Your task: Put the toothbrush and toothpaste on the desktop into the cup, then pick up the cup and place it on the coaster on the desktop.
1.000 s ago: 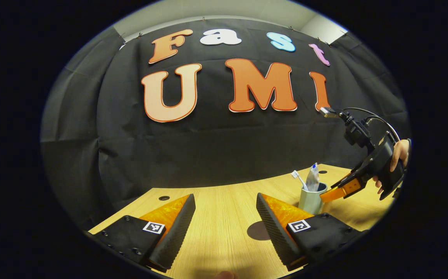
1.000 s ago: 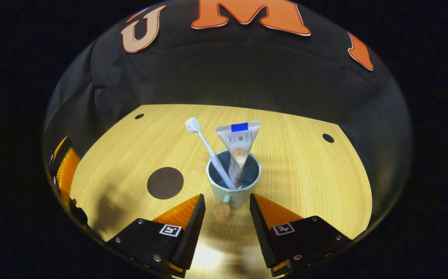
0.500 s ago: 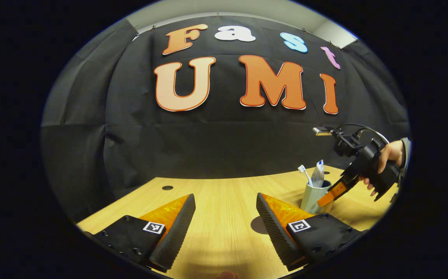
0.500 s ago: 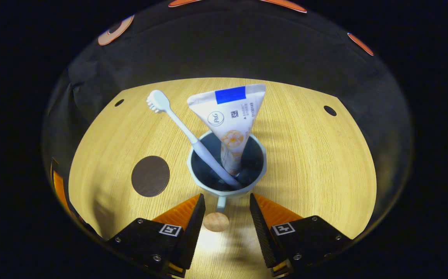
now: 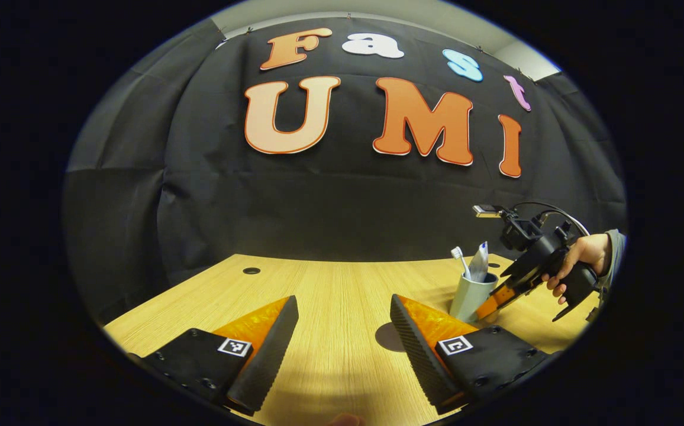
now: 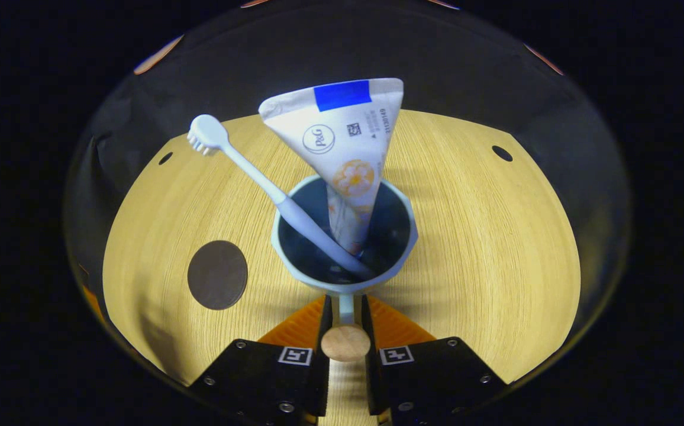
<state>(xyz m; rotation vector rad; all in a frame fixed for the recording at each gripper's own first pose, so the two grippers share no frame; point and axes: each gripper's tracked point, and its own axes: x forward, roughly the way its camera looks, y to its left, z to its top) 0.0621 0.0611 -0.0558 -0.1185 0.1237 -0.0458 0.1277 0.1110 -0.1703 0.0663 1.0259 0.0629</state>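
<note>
A pale blue cup [image 6: 404,254] stands on the wooden desktop [image 6: 484,248] with a white toothbrush [image 6: 241,168] and a toothpaste tube [image 6: 342,136] leaning inside it. My right gripper [image 6: 345,322] is shut on the cup's handle [image 6: 345,340], which ends in a round wooden knob. A dark round coaster [image 6: 218,274] lies on the desk to the cup's left. In the left gripper view, my left gripper [image 5: 342,337] hangs open over the desk, the coaster [image 5: 390,337] just beyond its right finger, the cup [image 5: 470,296] farther right with the right gripper [image 5: 496,296] at it.
A hand [image 5: 573,260] holds the right gripper at the right edge. Small dark holes [image 6: 502,153] sit near the desk's far corners. The black cloth wall closes the desk's far side.
My right gripper moved in toward the cup and shut on its handle; it stood open before. The left gripper stayed open, its view shifting slightly.
</note>
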